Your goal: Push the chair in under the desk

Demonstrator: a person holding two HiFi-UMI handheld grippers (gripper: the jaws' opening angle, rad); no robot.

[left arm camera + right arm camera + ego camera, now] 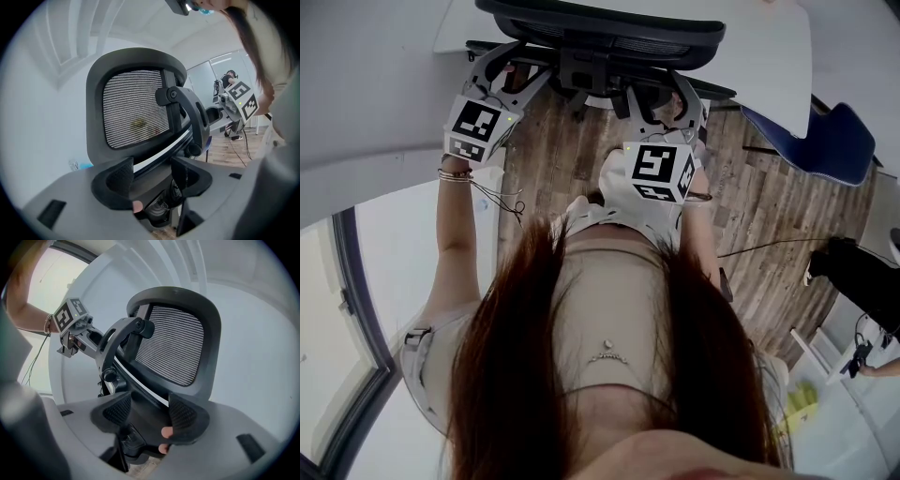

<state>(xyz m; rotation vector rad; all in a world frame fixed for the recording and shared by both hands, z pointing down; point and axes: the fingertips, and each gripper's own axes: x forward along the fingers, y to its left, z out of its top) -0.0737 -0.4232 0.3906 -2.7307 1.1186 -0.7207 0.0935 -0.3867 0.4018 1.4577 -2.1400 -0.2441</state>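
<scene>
**Hair overhead, both grippers set at the chair back**

Long hair (516, 375) and the person's torso fill the near part of the head view. Beyond them both tools reach to the back of the chair (600, 28), which stands on the wooden floor (769, 216) right at the edge of the white desk (773, 66). How far the seat is under cannot be told.

The left gripper (152, 171) has its jaws apart, with the lower frame of the mesh backrest between them. The right gripper (149, 413) stands the same way on the other side of the spine. Neither pair of pads visibly presses.

A good push would probably bear on that rigid frame, not the mesh, with both sides driven evenly so the chair rolls straight. A skewed push could swing it towards the blue chair (825, 145) nearby.
</scene>
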